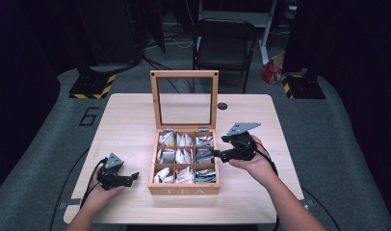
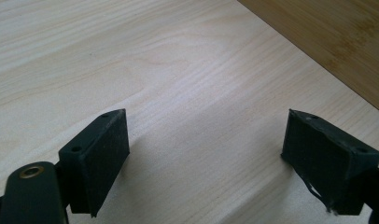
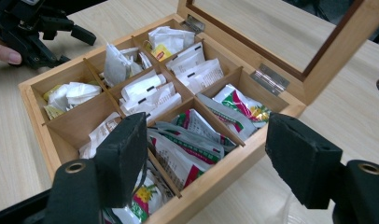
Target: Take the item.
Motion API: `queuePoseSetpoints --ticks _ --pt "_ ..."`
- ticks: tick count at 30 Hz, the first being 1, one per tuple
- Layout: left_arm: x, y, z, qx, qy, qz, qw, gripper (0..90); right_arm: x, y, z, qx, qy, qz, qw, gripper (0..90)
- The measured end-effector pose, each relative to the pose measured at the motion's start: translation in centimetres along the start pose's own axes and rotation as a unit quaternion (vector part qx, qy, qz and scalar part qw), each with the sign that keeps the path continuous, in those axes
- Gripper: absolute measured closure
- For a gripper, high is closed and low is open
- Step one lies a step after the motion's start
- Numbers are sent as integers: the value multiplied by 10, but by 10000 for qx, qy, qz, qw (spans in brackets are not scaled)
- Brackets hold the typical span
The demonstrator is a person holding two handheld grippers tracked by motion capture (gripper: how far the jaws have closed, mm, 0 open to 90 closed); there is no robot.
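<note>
Tea box of light wood [image 1: 184, 189], square with nine compartments and "TEA" on its front wall, sits at the middle of the pale wooden table [image 1: 131, 120], nearer the person's edge. Its glass-paned wooden lid [image 1: 184, 98] stands upright on two metal hinges at the far side. The compartments hold packets: white paper tea sachets [image 3: 152, 95] in the left and middle columns, green-and-white printed foil sachets [image 3: 187, 142] in the right column.

At the box's right side, the right hand [image 1: 251, 161] holds the black right gripper [image 1: 214, 153], its tips just over the rim by the middle-right compartment; its jaws stand wide apart, holding nothing. The left hand [image 1: 103, 190] rests the black left gripper [image 1: 134, 176] on the table just left of the box, apart from it, jaws likewise spread wide over bare wood.

A small black round disc [image 1: 222, 106] lies on the table right of the lid.
</note>
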State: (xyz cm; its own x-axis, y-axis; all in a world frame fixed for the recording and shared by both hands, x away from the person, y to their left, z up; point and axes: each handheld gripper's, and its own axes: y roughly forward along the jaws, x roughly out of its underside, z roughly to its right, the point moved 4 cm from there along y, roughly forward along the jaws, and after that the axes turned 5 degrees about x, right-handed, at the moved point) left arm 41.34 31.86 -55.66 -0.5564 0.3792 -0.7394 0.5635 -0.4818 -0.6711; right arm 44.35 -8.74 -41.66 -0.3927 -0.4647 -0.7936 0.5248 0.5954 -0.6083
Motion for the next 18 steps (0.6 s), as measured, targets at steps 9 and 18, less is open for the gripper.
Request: queuePoseSetpoints --ticks 9,18 --pt "0 1 0 -20 -11 40 10000 142 -13 10 -7 -74 -76 48 9999 286" --pt "0 1 0 -8 -22 34 10000 142 -22 24 -12 -105 -221 84 9997 289"
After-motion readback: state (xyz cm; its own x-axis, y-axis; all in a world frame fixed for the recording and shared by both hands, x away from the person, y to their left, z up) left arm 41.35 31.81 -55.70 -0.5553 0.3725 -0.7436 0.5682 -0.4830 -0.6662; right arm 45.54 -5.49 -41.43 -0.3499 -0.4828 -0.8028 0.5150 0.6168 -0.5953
